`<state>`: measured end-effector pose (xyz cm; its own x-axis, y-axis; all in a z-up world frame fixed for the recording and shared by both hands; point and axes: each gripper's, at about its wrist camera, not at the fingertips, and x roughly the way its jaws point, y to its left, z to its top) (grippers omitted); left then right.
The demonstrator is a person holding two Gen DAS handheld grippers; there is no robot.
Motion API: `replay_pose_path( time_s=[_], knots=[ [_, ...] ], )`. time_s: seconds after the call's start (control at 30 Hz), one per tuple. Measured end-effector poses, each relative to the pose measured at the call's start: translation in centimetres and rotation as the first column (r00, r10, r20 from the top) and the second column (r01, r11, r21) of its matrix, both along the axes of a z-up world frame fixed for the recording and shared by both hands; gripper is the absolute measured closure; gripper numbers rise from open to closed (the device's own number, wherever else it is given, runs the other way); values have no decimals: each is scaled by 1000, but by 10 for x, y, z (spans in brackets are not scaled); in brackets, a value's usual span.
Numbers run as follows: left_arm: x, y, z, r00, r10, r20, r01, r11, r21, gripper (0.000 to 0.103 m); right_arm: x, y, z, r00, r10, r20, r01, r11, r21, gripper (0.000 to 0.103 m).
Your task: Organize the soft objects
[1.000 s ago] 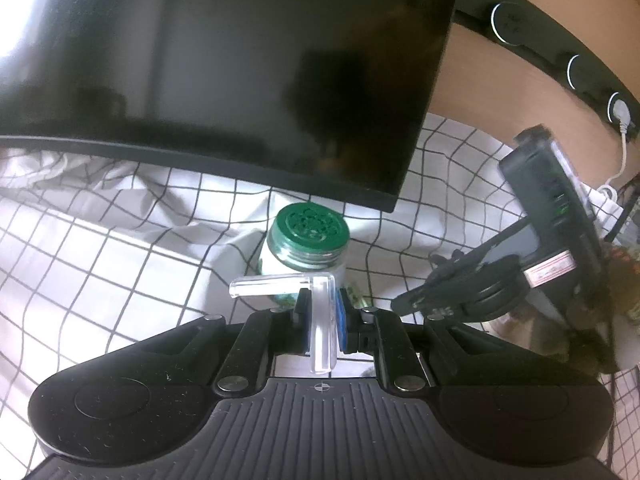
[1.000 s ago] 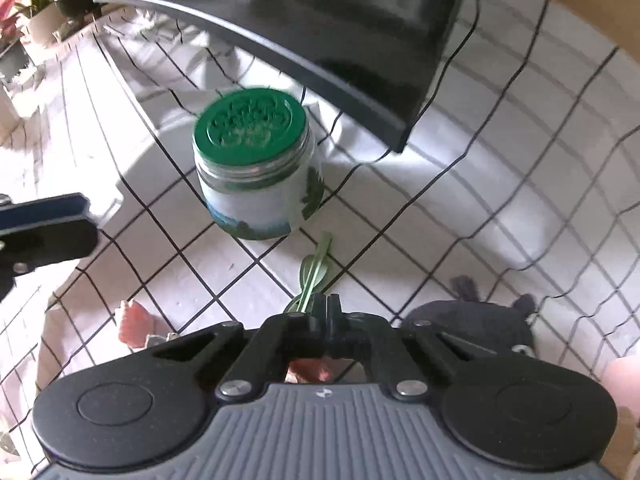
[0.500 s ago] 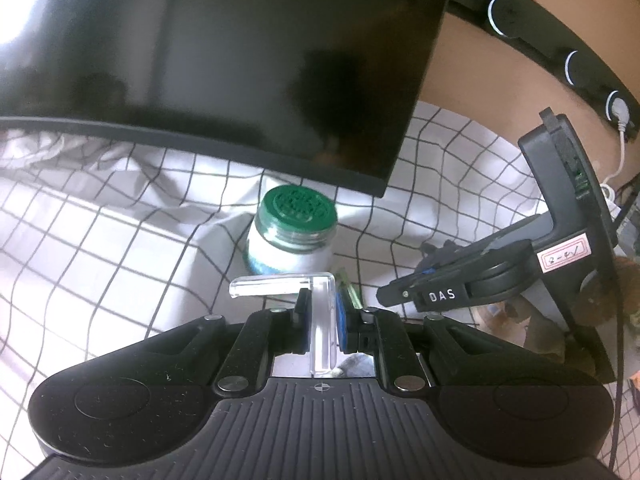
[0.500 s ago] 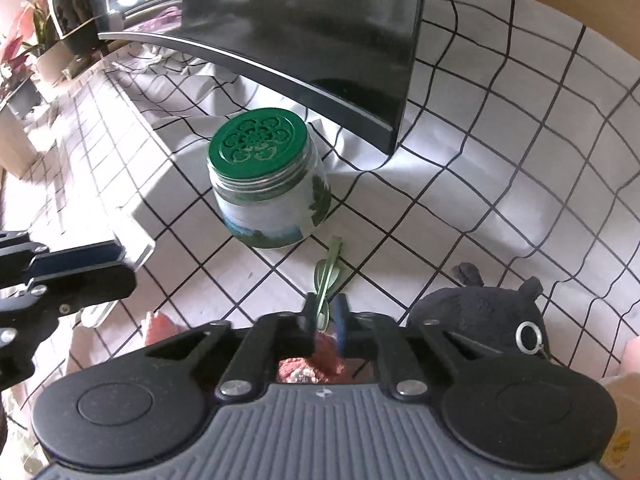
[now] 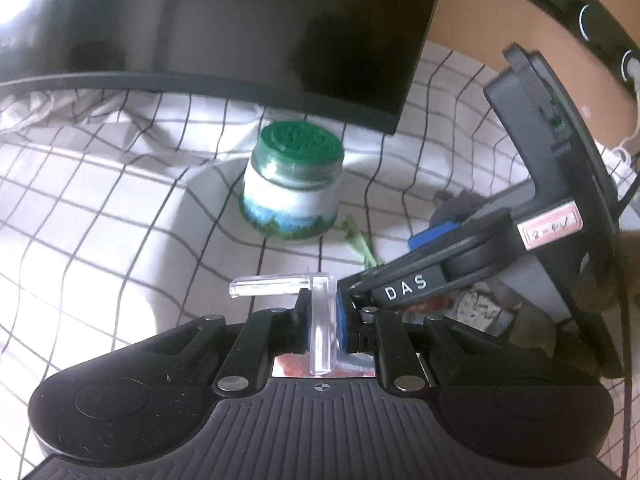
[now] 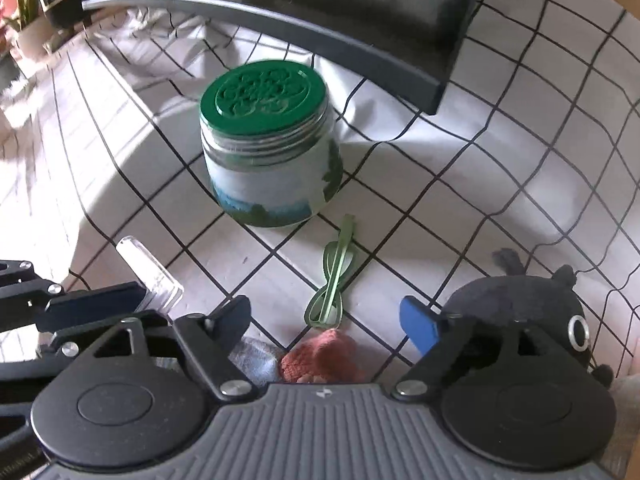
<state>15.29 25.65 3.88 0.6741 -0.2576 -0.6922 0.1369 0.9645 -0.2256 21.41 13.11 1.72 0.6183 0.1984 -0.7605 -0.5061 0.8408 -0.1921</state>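
Note:
My left gripper [image 5: 322,320] is shut on a clear L-shaped plastic piece [image 5: 320,304], held above the checked cloth. My right gripper [image 6: 326,316] points down at the cloth and its jaws are opening wide, pressing on nothing. A green elastic loop [image 6: 332,292] lies flat on the cloth between its fingertips. Just below it sits a red knitted soft thing [image 6: 320,360], partly hidden by the gripper body. A black plush toy [image 6: 520,304] lies right beside the right finger. A grey-blue soft bit [image 6: 252,356] shows by the left finger.
A glass jar with a green lid [image 6: 268,152] stands on the checked cloth [image 6: 500,168] just beyond the loop. A dark monitor [image 6: 320,8] overhangs the back. In the right wrist view the left gripper [image 6: 132,304] and its clear piece [image 6: 148,272] sit close at the left.
The right gripper's jaws went from shut to wide apart, and the green loop that reached into them now lies free. Both grippers sank towards the cloth; the left grip is unchanged.

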Motion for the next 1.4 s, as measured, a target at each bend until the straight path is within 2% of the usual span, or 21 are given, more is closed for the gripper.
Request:
replay_pose_path(
  time_s=[0.17,0.4,0.53,0.77,0.9,1.1,1.17,1.2,1.23,1.27,1.3,1.33,1.4],
  knots=[
    [-7,8,-8,1000,11,-17,-11,1000,-10,88,5,11,-7,999,11,-43,-14,998,-68,1],
    [-13,23,-8,999,52,-17,-52,998,-25,88,10,19,-8,992,-46,-116,39,997,-59,0],
    [-15,29,-6,998,68,-6,-69,997,-36,88,8,19,-8,993,-9,-115,1,998,-69,0],
    [-15,41,-4,995,95,15,-94,993,-72,88,-29,11,6,996,84,-8,-84,996,-33,0],
    [-14,45,-5,995,100,28,-97,991,-94,88,-48,3,23,993,99,69,-97,995,-29,0],
    [-15,48,-7,994,106,39,-101,989,-109,88,-60,-26,55,966,113,233,-134,988,79,0],
    [-17,48,-6,994,102,46,-97,990,-106,88,-60,-30,59,961,109,253,-132,988,76,1],
    [-18,49,-6,994,102,50,-96,990,-107,88,-60,-31,60,962,104,253,-123,990,62,8],
    [-18,50,-6,993,104,53,-98,989,-110,88,-57,-30,59,965,109,240,-125,991,50,21],
    [-18,50,-6,993,104,53,-98,989,-114,88,-52,-29,57,969,122,214,-133,991,36,28],
    [-18,50,-6,993,104,52,-98,988,-117,88,-48,-25,55,975,134,175,-140,990,18,46],
    [-18,50,-6,993,103,52,-97,988,-120,88,-41,-21,50,980,140,145,-142,990,7,60],
    [-18,50,-6,994,100,52,-94,988,-120,88,-33,-13,40,985,136,108,-137,991,0,61]
  ],
)
